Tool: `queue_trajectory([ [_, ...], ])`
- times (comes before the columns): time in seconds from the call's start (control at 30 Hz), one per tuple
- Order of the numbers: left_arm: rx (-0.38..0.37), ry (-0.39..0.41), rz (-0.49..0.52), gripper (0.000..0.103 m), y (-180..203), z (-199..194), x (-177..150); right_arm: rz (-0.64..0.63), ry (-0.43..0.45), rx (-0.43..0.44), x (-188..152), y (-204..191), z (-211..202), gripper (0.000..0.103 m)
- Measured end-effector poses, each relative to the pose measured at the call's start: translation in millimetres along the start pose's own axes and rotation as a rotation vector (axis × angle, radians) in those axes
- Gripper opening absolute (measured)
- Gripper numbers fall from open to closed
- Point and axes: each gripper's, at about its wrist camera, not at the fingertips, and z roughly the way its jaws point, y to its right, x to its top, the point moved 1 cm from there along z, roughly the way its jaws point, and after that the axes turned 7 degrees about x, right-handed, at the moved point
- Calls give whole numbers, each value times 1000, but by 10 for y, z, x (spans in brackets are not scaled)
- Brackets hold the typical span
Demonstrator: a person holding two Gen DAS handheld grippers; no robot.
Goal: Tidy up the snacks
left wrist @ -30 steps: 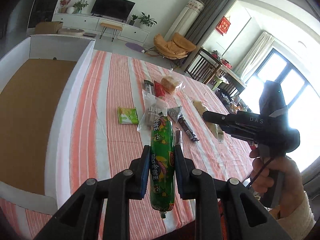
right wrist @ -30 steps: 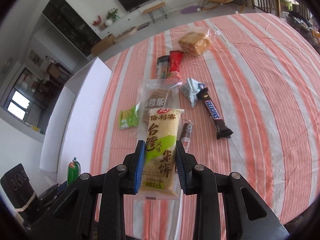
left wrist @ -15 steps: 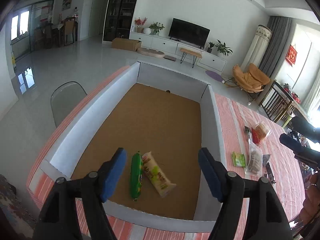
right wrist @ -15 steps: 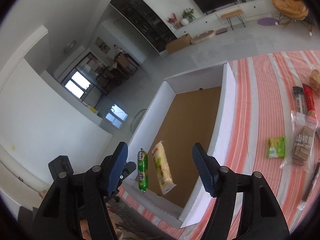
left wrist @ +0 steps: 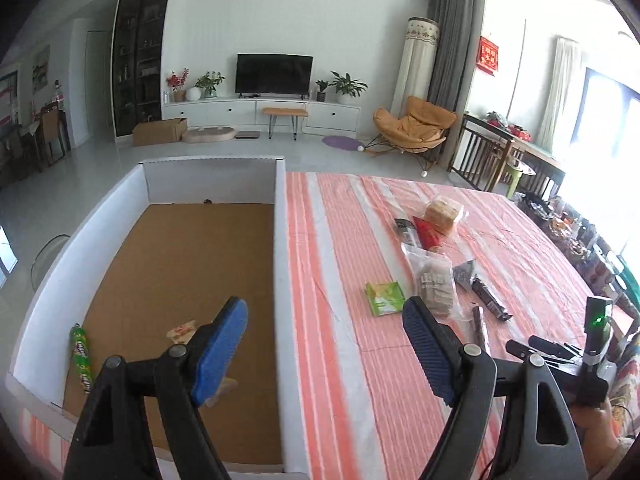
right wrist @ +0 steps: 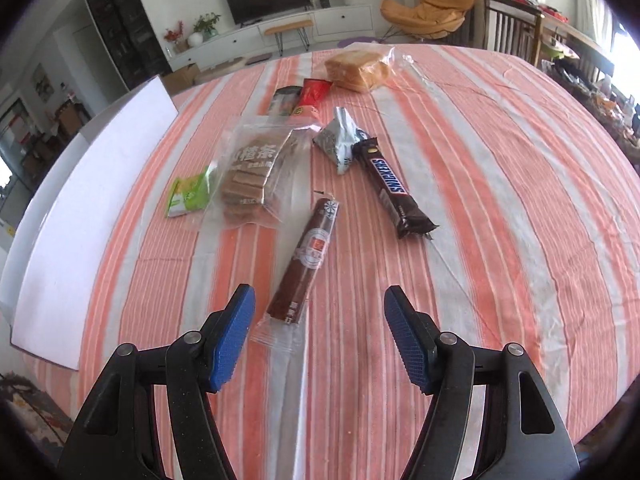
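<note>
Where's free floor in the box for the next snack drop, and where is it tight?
Box: the far half of the brown floor up to the back wall is bare. Crowded: near end, green sausage by the left wall, rice cracker pack behind the left gripper.

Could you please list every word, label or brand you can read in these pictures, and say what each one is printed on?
"SNICKERS": on the dark brown chocolate bar.
Large Chinese characters on the clear biscuit bag: too blurred to read surely.
Sausage stick label: too small to read.
Green tube in the box: print unreadable.
Red wall hanging: unreadable.
</note>
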Motion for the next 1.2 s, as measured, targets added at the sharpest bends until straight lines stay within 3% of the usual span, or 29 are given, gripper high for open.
queue_trajectory([
  [0.1,-85,8,35,103,379,-39,-72,130,71,-86,-195,333,-171,70],
  [0.2,-127,-66,84,103,825,101,-221,306,108,-113,-219,672,-248,70],
  [0.3,-144,-147,102,103,1223,397,-436,384,125,-160,-237,837,-277,71],
  [0.47,-60,-228,212,103,1621,1059,-638,380,125,-164,-223,882,-276,71],
  [0.63,30,-262,285,102,1636,1665,-807,411,132,-154,-353,909,-315,72],
  [0.7,36,-294,258,102,1603,1784,-819,436,127,-154,-384,947,-308,72],
  [1.2,33,-285,234,103,1574,1800,-843,416,119,-166,-408,862,-241,81],
])
